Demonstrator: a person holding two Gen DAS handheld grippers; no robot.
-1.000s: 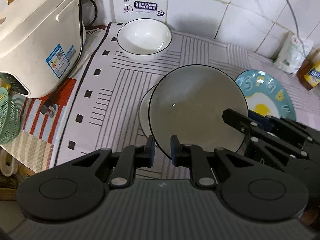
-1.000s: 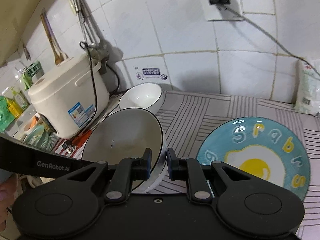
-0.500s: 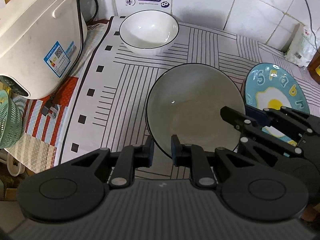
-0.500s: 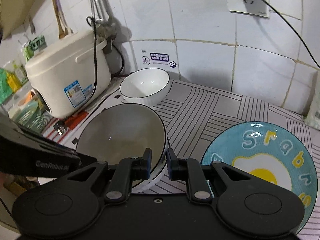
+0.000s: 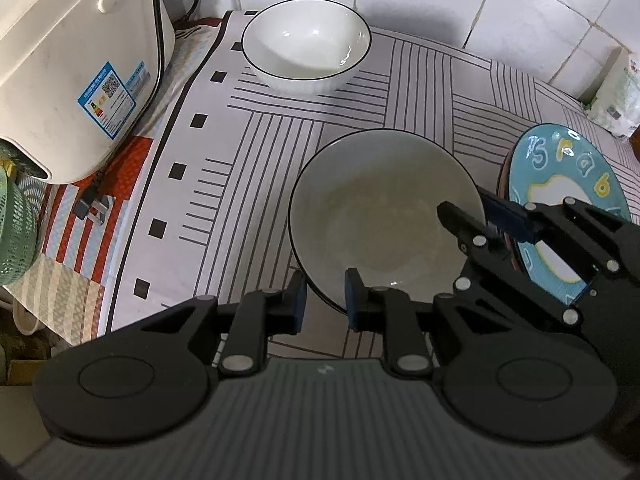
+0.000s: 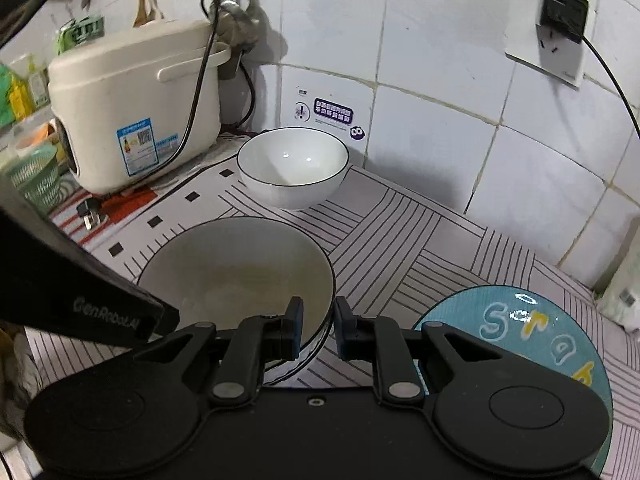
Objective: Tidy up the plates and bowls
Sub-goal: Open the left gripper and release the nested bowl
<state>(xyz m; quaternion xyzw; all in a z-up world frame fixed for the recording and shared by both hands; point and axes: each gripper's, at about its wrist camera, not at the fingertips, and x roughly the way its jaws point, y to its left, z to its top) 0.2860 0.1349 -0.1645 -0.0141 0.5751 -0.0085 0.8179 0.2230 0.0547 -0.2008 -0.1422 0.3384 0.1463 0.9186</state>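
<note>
**Both grippers at the rim of the near bowl**

White tiles back a counter (image 5: 280, 168) spread with a striped cloth. At far left stands a cream rice cooker (image 5: 68, 68), a green basket (image 5: 16, 232) beside it. Next comes the deep white bowl (image 5: 306, 54), well back near the wall and well apart from either gripper. Nearer the middle sits the wide bowl (image 5: 380, 224), dark-rimmed. The left gripper (image 5: 325, 296) straddles its near rim from above, and its fingers (image 5: 298, 300) are opening; a sliver of space shows beside each pad, so I judge they no longer press. The right gripper (image 6: 316, 326) straddles the rim on the opposite side, one finger inside and one outside; its fingers are nearly closed, but I cannot tell whether they pinch the wall. A second rim seems to peek under this bowl, perhaps another nested below. Far right lies the blue egg plate (image 6: 520, 320), just beside the right gripper.

Counted: two bowls for certain, one plate, two grippers.
</note>
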